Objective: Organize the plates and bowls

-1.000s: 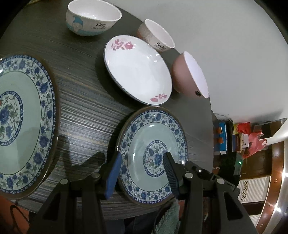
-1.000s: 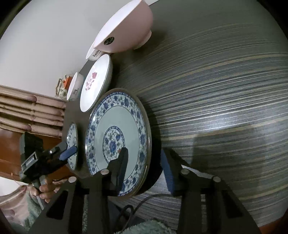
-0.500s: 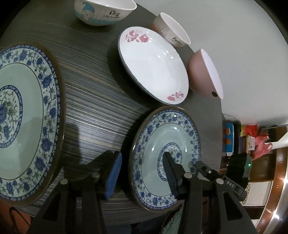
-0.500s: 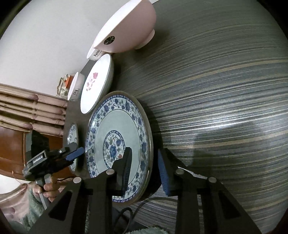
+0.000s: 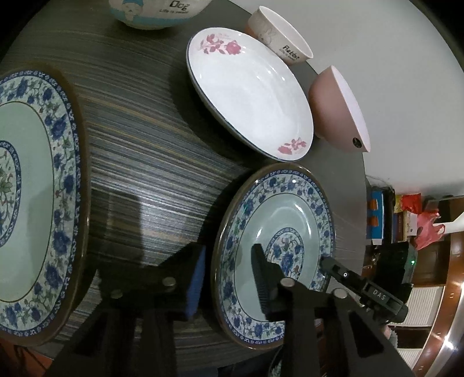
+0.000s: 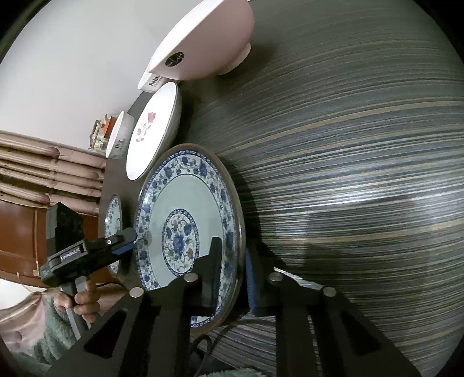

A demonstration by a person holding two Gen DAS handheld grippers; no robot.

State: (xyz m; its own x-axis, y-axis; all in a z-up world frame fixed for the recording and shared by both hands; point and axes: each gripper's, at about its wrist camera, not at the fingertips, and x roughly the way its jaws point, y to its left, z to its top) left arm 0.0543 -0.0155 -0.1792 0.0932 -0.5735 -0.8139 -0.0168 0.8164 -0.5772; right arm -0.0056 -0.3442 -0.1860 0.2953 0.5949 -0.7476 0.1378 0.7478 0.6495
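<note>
Right gripper [image 6: 232, 255]: clamped on the rim of the small blue-and-white plate [image 6: 179, 197], black finger on the painted face, blue pad on the underside. Just closed down to this grip.

Left gripper [image 5: 229, 261]: narrow, jaws just closing, straddling the opposite rim of the same plate. Blue pad outside the rim, black finger over the plate's well. Thin dark sliver between pad and rim, so not pinched. Held by a hand [image 6: 84, 298] in a green sleeve [image 6: 49, 327].

Plate position: on the dark striped table [image 5: 150, 162], at its near edge, tilted in the right wrist view with shadow beneath.

Surroundings, outward from the plate:
- White rose plate [image 5: 249, 95]: just beyond, rims close, contact not resolvable.
- Pink bowl [image 5: 330, 110]: upright, just beside the rose plate, by the table edge.
- Rabbit cup [image 5: 278, 37]: behind the rose plate, near the wall.
- Dog bowl [image 5: 156, 14]: far side, partly cut off by the frame.
- Large blue-and-white plate [image 5: 34, 185]: well apart on the other side of the left gripper, near the table's near edge.

Room: bare striped tabletop between the two blue-and-white plates; broad bare stretch in the right wrist view on the blue-pad side. Table edge close behind the pink bowl, with boxes and a red bag [image 5: 426, 229] beyond it.
</note>
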